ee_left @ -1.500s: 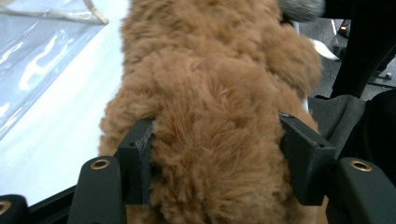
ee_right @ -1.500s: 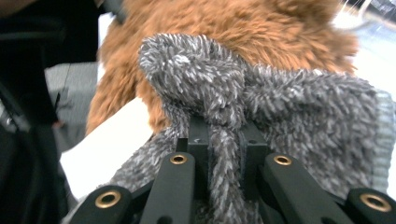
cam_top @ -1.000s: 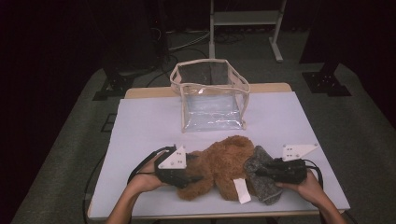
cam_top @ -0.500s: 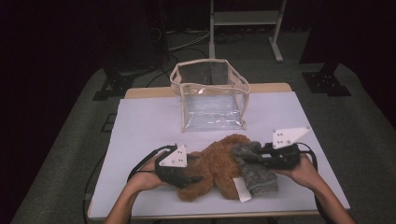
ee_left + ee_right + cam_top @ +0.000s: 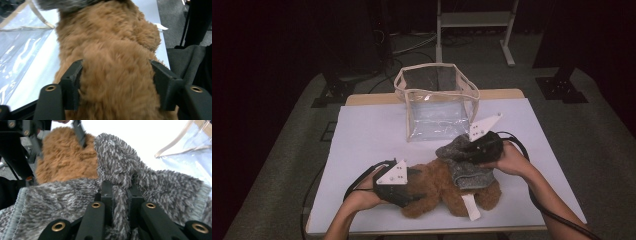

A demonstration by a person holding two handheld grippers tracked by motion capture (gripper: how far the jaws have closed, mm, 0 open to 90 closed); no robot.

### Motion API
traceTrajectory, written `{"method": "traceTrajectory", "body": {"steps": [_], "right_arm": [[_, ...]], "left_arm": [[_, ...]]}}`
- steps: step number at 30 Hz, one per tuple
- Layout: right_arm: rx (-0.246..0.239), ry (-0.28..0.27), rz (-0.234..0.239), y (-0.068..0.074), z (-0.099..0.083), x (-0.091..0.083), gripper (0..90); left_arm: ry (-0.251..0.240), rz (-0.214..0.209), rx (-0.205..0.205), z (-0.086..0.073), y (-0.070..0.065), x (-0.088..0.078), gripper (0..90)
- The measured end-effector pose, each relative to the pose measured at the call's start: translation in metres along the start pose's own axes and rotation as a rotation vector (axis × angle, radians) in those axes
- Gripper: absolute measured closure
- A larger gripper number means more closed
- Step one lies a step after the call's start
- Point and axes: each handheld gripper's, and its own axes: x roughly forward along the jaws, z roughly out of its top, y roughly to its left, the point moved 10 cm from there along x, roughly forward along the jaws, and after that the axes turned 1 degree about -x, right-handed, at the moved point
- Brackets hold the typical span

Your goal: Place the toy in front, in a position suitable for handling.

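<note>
A brown teddy bear (image 5: 437,189) lies on the white table (image 5: 372,130) near its front edge. My left gripper (image 5: 419,184) has its jaws on both sides of the bear's body (image 5: 112,62); they have just been opening, and fur still fills the gap and touches both pads. A grey fuzzy knit garment (image 5: 467,167) sits over the bear's right part. My right gripper (image 5: 469,149) is shut on a fold of that garment (image 5: 120,170), lifted above the bear (image 5: 65,157).
A clear plastic bag (image 5: 439,105) with a beige rim stands open at the back middle of the table. A white tag (image 5: 470,207) hangs from the bear near the front edge. Cables trail from both grippers.
My right gripper has risen and moved toward the clear bag, pulling the grey garment up with it. The left hand has stayed beside the bear.
</note>
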Motion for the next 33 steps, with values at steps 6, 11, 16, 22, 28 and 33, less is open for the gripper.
{"method": "traceTrajectory", "body": {"steps": [6,11,16,22,28,33], "right_arm": [[0.052,-0.075,0.009,0.015,-0.022,-0.013,80.3],[0.088,-0.102,-0.014,0.020,-0.034,-0.016,80.7],[0.114,-0.131,-0.030,0.020,-0.040,-0.015,80.7],[0.112,-0.130,-0.030,0.026,-0.041,-0.014,80.6],[0.037,-0.141,-0.046,0.027,-0.010,-0.023,80.4],[0.028,-0.130,-0.062,0.014,0.000,-0.024,80.2]], "left_arm": [[0.034,0.041,0.043,0.001,0.004,0.000,29.5],[0.099,0.107,0.104,0.004,0.027,0.004,30.4],[0.133,0.130,0.101,0.002,0.051,0.004,29.6],[0.076,0.062,0.023,-0.007,0.048,0.007,28.1],[0.054,0.032,0.020,-0.011,0.035,0.014,29.3],[0.048,0.016,0.032,-0.008,0.032,0.020,31.3]]}}
